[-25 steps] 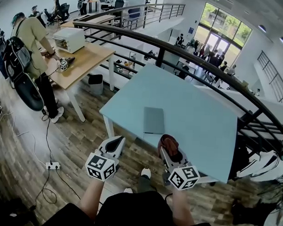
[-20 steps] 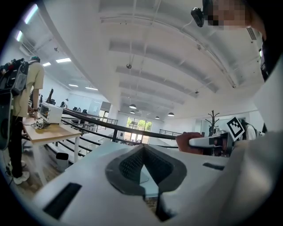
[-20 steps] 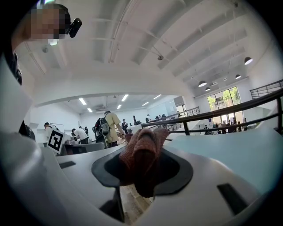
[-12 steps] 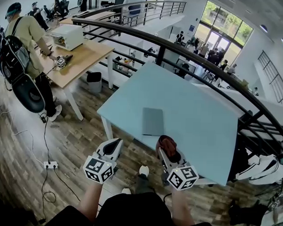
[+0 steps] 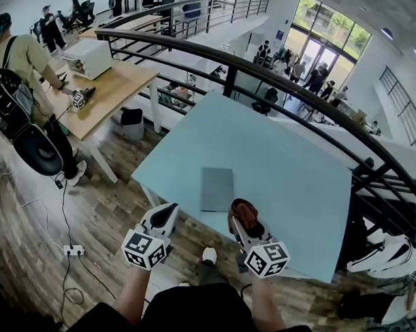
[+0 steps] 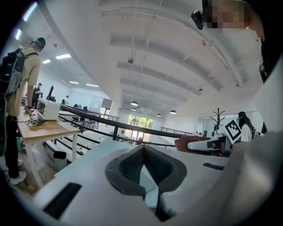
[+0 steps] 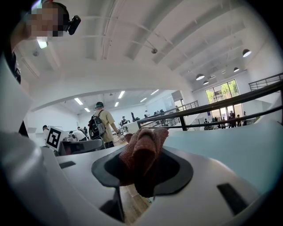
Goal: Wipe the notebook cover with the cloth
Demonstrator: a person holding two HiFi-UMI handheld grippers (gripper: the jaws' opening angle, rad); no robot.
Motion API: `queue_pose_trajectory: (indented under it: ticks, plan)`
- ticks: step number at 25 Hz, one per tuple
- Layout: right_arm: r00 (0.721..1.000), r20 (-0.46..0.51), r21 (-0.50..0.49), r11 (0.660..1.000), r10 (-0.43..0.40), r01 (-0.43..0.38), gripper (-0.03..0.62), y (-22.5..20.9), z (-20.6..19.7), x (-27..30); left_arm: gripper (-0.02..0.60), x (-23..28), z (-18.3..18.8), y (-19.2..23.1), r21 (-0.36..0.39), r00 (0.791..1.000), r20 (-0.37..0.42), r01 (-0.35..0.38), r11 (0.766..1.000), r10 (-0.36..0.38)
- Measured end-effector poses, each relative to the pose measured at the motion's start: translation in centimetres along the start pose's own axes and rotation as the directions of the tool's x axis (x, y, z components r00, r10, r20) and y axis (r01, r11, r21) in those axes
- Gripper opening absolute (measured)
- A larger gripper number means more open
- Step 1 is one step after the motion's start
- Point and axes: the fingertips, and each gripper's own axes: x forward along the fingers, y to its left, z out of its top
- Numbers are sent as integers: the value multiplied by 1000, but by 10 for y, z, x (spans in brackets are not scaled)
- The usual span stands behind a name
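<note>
I am in the approach step: the wipe itself has not started. My right gripper [image 5: 243, 216] is clamped on the reddish cloth [image 5: 247, 211], which bunches up between its jaws in the right gripper view [image 7: 142, 152]. My left gripper [image 5: 167, 213] has its jaws closed together with nothing between them and hangs off the near edge of the pale blue table [image 5: 283, 151]. The grey notebook [image 5: 217, 189] lies flat and shut near that near edge, between the two grippers and a little beyond them. The cloth is just short of the notebook's near right corner and not touching it. As I judge it, the next move is to carry the right gripper forward and slightly left, lower it until the cloth presses on the cover, and then stroke across. The left gripper may need to come in and pin the notebook so that it does not slide. Compared with a second ago, the table and notebook sit lower and nearer in the head view, so I have closed on them. The grippers keep much the same spots in the frame, both jaws unchanged. The person at the wooden desk [image 5: 101, 90] has drifted toward the left edge.
</note>
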Motion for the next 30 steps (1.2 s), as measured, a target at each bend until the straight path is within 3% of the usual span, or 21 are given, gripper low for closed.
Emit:
queue_pose_trajectory:
  ticks: [13, 18, 23, 30]
  plan:
    - [989, -119, 91, 993, 91, -81, 156, -91, 2, 84, 8, 113, -3, 16, -6, 996, -74, -58, 998, 57]
    - [958, -240, 121, 984, 159, -133, 156, -117, -23, 124, 8, 152, -19, 27, -6, 988, -118, -101, 995, 100]
    - [918, -317, 225, 959, 238, -171, 156, -140, -46, 156, 8, 189, -39, 36, -21, 979, -168, -123, 992, 117]
    - [881, -350, 388, 905, 319, -173, 155, -157, -72, 185, 8, 217, -64, 44, -30, 966, -225, -141, 989, 131]
